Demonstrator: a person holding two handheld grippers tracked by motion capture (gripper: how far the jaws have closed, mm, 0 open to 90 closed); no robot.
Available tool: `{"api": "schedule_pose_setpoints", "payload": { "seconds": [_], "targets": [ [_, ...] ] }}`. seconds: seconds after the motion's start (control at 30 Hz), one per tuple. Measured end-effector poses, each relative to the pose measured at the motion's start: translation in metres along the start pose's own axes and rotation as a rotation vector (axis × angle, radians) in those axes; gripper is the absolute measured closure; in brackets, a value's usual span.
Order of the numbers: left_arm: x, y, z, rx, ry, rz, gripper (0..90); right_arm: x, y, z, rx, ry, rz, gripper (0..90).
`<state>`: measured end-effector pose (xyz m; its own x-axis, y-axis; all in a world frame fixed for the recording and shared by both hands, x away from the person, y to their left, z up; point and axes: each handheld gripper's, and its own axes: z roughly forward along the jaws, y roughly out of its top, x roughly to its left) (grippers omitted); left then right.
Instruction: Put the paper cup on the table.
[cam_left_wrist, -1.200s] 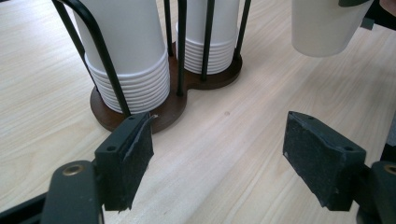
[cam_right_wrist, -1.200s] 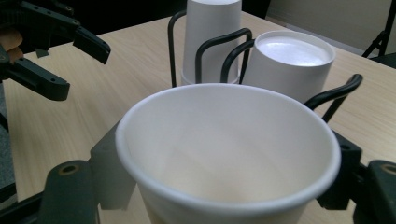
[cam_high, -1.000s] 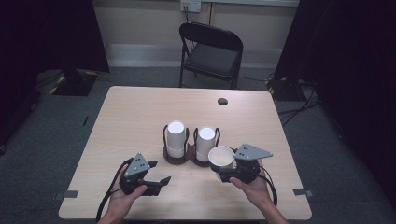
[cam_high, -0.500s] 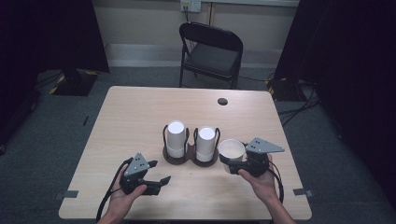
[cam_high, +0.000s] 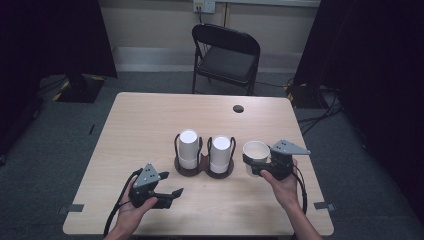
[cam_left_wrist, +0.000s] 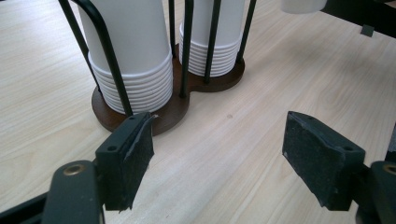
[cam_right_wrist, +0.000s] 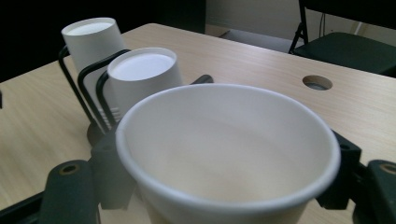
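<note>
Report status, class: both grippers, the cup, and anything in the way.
Left gripper open, empty. Right gripper shut on upright paper cup, right of cup holder. Nothing in the way.

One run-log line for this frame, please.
right gripper: shut on upright paper cup, right of cup holder | left gripper: open, empty | holder: two inverted cup stacks

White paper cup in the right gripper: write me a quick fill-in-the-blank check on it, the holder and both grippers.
1. The right gripper holds a white paper cup with its mouth facing ____.
2. The dark round-based wire holder carries ____ stacks of white cups.
3. The jaws of the left gripper stand ____, with nothing between them.
4. The stacked cups sit with their mouths facing ____.

Missing words: up; two; open; down
</note>
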<state>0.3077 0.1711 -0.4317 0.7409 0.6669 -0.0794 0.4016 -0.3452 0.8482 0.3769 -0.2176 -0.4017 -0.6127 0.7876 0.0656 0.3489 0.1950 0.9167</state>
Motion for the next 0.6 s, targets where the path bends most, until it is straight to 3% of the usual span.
{"api": "schedule_pose_setpoints", "payload": {
  "seconds": [0.23, 0.37, 0.6],
  "targets": [
    [-0.001, 0.002, -0.001, -0.003, 0.003, 0.011, 24.7, -0.013, 0.004, 0.014, -0.002, -0.041, 0.007, 23.8],
    [0.0, 0.001, 0.0, -0.005, 0.004, -0.008, 24.7, -0.022, 0.006, 0.023, 0.016, -0.069, 0.02, 23.8],
    [0.003, 0.0, 0.002, 0.004, 0.004, -0.009, 24.7, -0.041, 0.006, 0.039, 0.018, -0.114, 0.086, 23.7]
  ]
}}
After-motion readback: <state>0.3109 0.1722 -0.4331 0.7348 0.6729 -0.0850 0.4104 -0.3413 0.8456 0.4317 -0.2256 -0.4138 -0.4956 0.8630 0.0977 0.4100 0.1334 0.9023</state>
